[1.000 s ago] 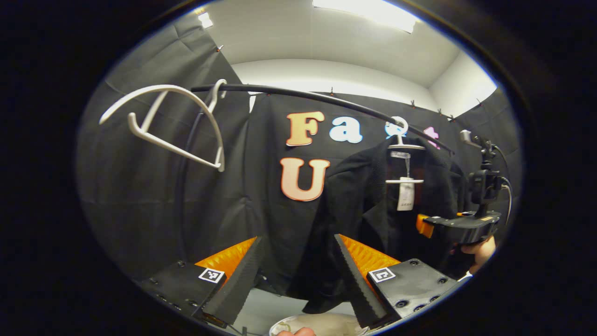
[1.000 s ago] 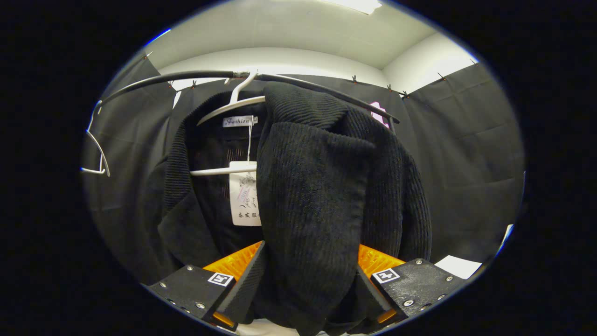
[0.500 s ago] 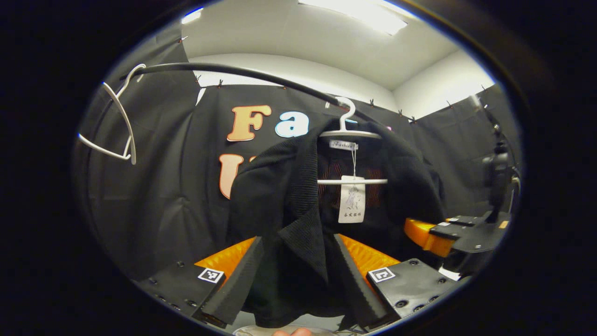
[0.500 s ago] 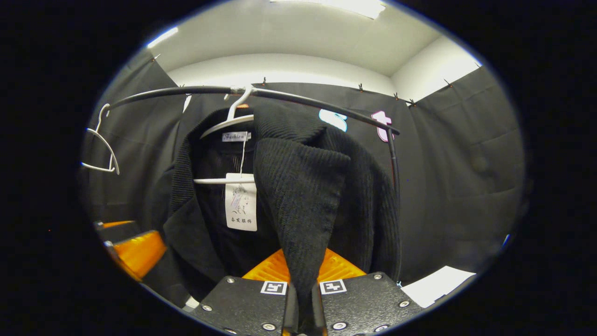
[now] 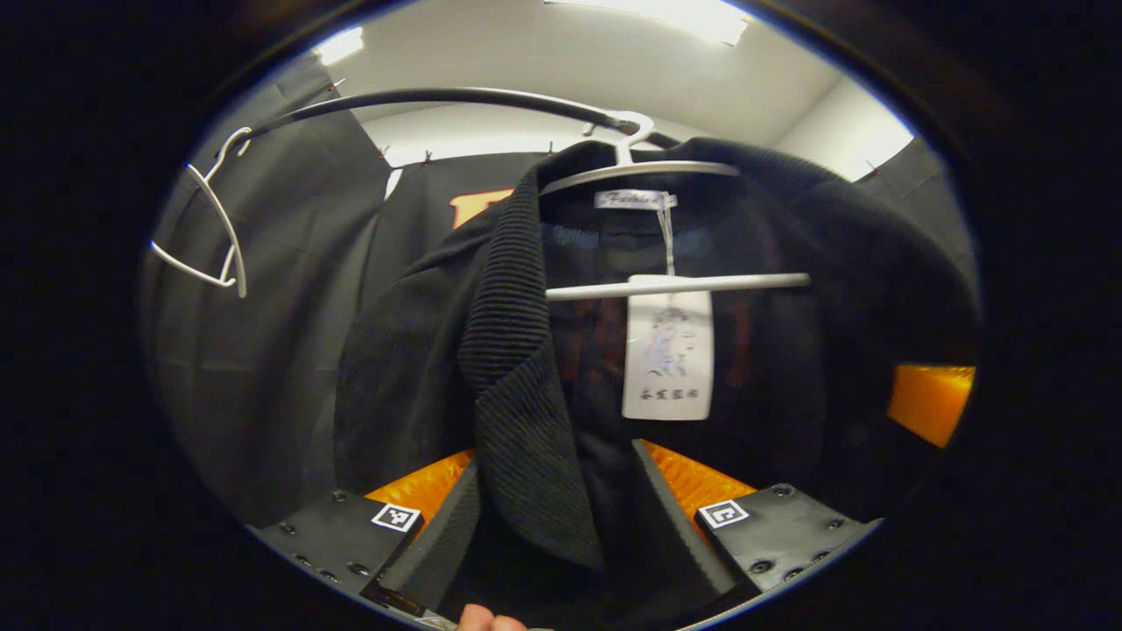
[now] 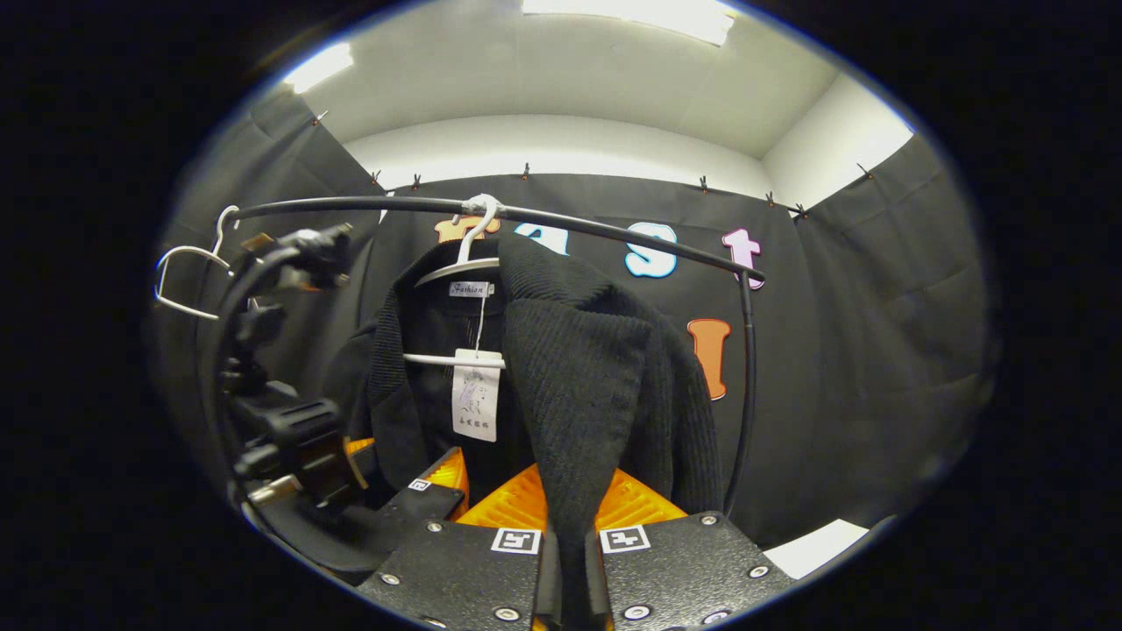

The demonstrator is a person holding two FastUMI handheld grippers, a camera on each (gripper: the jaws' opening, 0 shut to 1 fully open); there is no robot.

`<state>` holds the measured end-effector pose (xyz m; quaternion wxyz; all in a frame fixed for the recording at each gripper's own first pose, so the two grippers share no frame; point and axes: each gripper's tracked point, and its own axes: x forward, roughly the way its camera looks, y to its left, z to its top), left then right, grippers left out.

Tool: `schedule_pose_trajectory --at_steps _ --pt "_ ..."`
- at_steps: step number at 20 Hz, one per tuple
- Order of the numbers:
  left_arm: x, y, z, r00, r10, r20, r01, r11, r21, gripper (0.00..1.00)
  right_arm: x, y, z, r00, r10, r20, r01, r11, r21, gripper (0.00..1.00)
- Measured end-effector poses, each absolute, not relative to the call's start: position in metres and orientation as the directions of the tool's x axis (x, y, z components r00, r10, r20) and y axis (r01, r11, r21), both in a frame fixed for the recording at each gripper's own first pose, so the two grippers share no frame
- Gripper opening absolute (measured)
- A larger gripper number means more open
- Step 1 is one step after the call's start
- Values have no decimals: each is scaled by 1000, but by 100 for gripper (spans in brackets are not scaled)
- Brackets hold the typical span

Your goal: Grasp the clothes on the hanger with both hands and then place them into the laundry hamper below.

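A black jacket (image 5: 412, 350) hangs on a white hanger (image 5: 675, 285) from a black rail (image 5: 438, 95), with a paper tag (image 5: 668, 355) dangling at its neck. My left gripper (image 5: 557, 535) is open, and the jacket's ribbed left lapel (image 5: 526, 438) hangs between its spread fingers. In the right gripper view, my right gripper (image 6: 561, 578) is shut on the front edge of the jacket (image 6: 587, 394), low down. The left gripper (image 6: 429, 482) and its mount appear there at the lower left, close against the jacket beside the tag (image 6: 474, 403).
An empty white hanger (image 5: 210, 237) hangs at the rail's left end, also visible as the empty hanger (image 6: 188, 280). The rail's upright post (image 6: 745, 394) stands right of the jacket. A white sheet (image 6: 815, 548) lies low at the right. A fingertip (image 5: 482, 620) shows at the bottom edge.
My left gripper has moved in toward the jacket, so the lapel now hangs between its fingers. My right gripper went from open to shut on the front edge and drew back slightly.
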<state>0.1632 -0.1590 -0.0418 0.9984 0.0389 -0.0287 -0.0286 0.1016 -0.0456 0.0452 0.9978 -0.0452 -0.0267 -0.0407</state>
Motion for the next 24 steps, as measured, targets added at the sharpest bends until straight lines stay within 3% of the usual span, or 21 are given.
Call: schedule_pose_trajectory --at_steps 2,3,4,5,6,7,11,13,14,19,22,24 --pt "178 -136 -42 997 37 72 -44 994 103 98 101 -49 46 996 -67 62 72 994 -81 11" --pt "182 -126 -42 995 64 77 -72 991 114 96 100 -51 46 996 -66 62 71 994 -81 18" --pt "183 -114 -41 992 90 84 -100 987 127 97 99 -52 46 996 -66 62 70 994 -79 11" --pt "184 -98 -41 989 115 92 -127 983 133 97 97 -54 45 996 -68 62 72 995 -75 18" --pt "184 -85 -39 986 136 98 -147 981 124 97 97 -54 43 996 -66 61 71 995 -70 18" --pt "186 -72 -37 982 157 104 -168 980 106 97 96 -56 43 996 -66 64 70 996 -63 13" --pt "187 -41 -19 978 168 122 -180 979 92 98 92 -57 41 995 -59 78 63 996 -58 11" --pt "186 -33 -6 980 147 136 -165 977 131 95 93 -52 39 997 -38 66 42 998 -55 0" --pt "186 -34 -1 984 115 139 -135 981 141 82 91 -50 40 998 -29 64 33 998 -50 5" --pt "162 -32 30 992 2 124 -15 994 106 14 68 -61 71 987 -55 154 62 997 -37 3" --pt "151 -34 42 993 -48 107 41 997 70 16 59 -74 100 975 -82 209 98 993 -67 3" --pt "148 -48 48 985 -134 108 128 990 56 14 62 -87 120 970 -102 221 124 988 -90 3"
